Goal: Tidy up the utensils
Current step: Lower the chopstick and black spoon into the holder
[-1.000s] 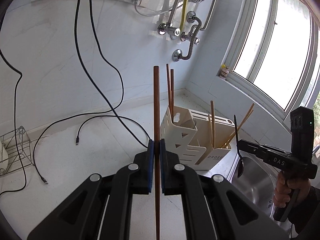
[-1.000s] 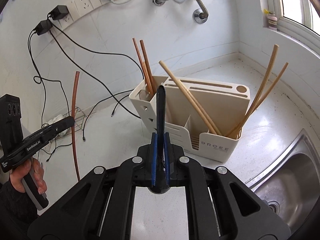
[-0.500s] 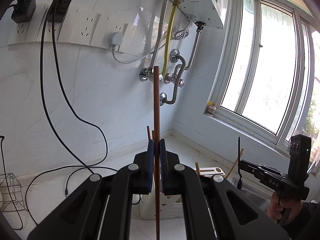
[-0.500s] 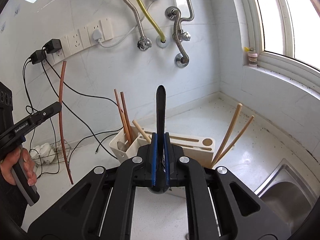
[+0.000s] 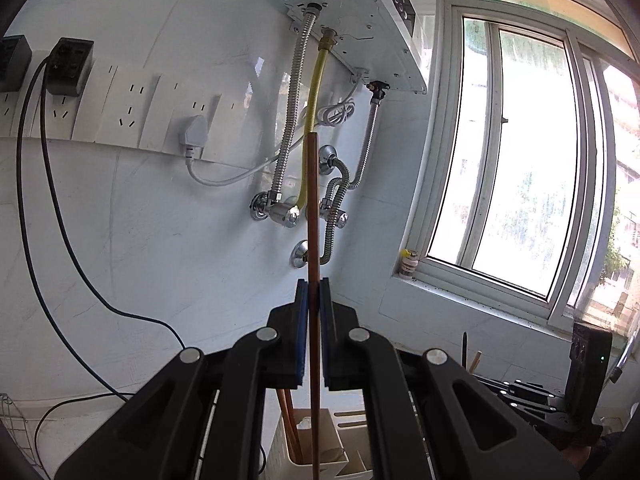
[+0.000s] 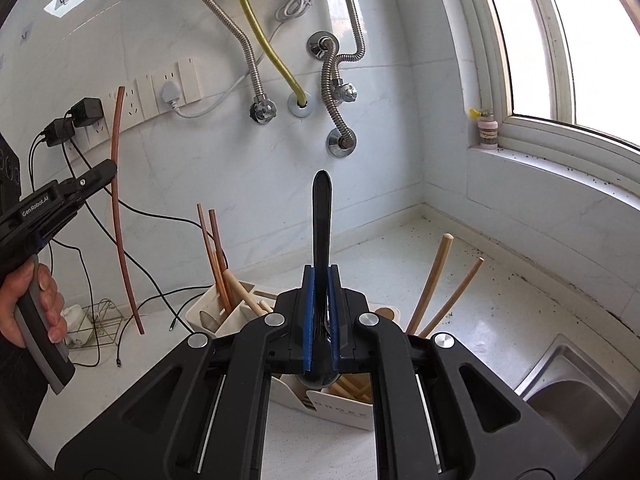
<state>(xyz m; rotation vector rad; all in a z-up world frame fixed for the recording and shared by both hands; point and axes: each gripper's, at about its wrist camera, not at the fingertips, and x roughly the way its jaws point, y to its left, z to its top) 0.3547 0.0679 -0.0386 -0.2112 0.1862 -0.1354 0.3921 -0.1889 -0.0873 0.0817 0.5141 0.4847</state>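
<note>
My left gripper [image 5: 313, 292] is shut on a long reddish-brown chopstick [image 5: 313, 216], held upright above the cream utensil holder [image 5: 316, 458]. From the right wrist view the left gripper [image 6: 102, 170] and its chopstick [image 6: 120, 216] hang left of the holder [image 6: 224, 312]. My right gripper [image 6: 320, 280] is shut on a black spoon [image 6: 321, 216], handle up, bowl below the jaws, just above the holder. The right gripper also shows in the left wrist view [image 5: 520, 396]. Several wooden chopsticks [image 6: 430, 288] and brown ones [image 6: 212, 248] stand in the holder.
A steel sink [image 6: 576, 376] lies at right. A wire rack [image 6: 94, 320] and black cables [image 6: 160, 216] lie left on the white counter. Wall pipes [image 6: 336, 76], sockets [image 6: 168, 88], a water heater [image 5: 360, 28] and a window sill with a small jar [image 6: 489, 130] stand behind.
Both grippers have risen and tilted upward with their utensils. The holder has dropped to the bottom of both views. The left gripper's chopstick now hangs over the holder's left compartment.
</note>
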